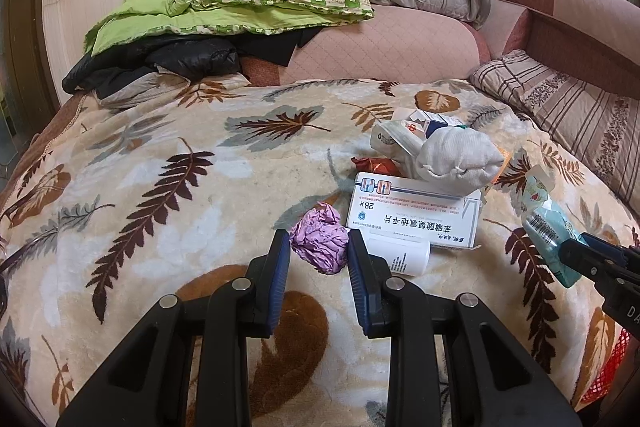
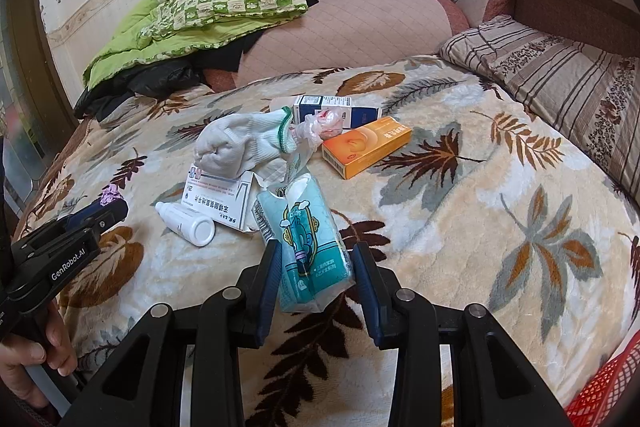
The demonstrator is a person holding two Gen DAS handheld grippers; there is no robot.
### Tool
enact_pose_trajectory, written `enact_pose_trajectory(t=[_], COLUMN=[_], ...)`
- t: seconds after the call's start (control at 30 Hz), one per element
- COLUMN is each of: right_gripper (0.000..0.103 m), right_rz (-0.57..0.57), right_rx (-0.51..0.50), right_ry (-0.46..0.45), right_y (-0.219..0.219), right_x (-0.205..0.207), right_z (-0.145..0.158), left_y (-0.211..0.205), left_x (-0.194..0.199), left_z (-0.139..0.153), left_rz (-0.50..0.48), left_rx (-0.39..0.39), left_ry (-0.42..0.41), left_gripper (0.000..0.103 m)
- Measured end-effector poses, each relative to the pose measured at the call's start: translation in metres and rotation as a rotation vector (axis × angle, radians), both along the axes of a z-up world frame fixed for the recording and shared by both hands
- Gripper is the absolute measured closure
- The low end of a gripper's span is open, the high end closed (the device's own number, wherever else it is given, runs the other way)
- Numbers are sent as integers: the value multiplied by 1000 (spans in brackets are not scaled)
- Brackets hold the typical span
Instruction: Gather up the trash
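Item 1: my left gripper (image 1: 319, 251), pads closed against a crumpled purple paper ball (image 1: 320, 241), which sits on the leaf-print blanket (image 1: 160, 187) just left of the white medicine box (image 1: 416, 211).

Item 2: my right gripper (image 2: 316, 267), jaws apart on either side of a teal tissue pack (image 2: 308, 247). The left pad touches the pack; the right pad stands just clear of it. I cannot tell whether the pack is lifted. It lies just right of the medicine box.

Item 3: white plastic bottle (image 2: 188, 223), on its side, touching the front edge of the medicine box.

Item 4: white sock (image 2: 244, 143), bunched, resting on the far end of the medicine box.

Item 5: orange carton (image 2: 366, 147), flat on the blanket, beyond and right of the medicine box.

Item 6: blue-and-white carton (image 2: 336, 109), behind the orange carton, with a clear crumpled wrapper (image 2: 322, 125) against it.

Item 7: red mesh basket (image 2: 604, 395), near right corner, only partly visible.

Item 8: a hand (image 2: 24, 367) on the left gripper's handle.
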State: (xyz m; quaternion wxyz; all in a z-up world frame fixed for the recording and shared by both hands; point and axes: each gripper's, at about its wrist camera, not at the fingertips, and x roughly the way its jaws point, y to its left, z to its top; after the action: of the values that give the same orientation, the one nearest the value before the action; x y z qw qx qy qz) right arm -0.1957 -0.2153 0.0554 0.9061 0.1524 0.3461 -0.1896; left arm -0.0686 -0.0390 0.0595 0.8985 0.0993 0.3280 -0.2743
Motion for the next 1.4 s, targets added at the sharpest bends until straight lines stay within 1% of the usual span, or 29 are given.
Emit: enact_pose_trajectory(t=[0.2, 0.53, 0.7, 0.9, 1.07, 1.13, 1.27, 1.33, 1.4], right_gripper=[64, 64, 64, 64, 64, 64, 64, 64, 64], right_rz=[-5, -14, -18, -16, -24, -38, -99, -127, -160], right_rx=[3, 7, 20, 32, 49, 67, 104, 100, 118], right_ry=[-3, -9, -19, -37, -61, -68, -122, -145, -178], right_y=[-1, -4, -5, -5, -8, -13, -28, -34, -43], right_x=[-1, -4, -5, -4, -6, -9, -31, -49, -80], right_z=[1, 1, 2, 3, 6, 6, 19, 28, 38], left_y=[-2, -1, 0, 3, -1, -3, -15, -26, -40], left_x=[-1, -2, -2, -1, -3, -6, -18, -28, -42], left_z=[2, 3, 4, 5, 6, 8, 12, 14, 18], left_rz=[-3, -44, -87, -115, -157, -173, -236, -280, -338], left_rx=[-9, -62, -118, -168, -174, -182, -156, -156, -148], left_ry=[7, 35, 69, 104, 108, 94, 81, 95, 100], left_gripper=[75, 75, 75, 75, 75, 75, 75, 75, 75])
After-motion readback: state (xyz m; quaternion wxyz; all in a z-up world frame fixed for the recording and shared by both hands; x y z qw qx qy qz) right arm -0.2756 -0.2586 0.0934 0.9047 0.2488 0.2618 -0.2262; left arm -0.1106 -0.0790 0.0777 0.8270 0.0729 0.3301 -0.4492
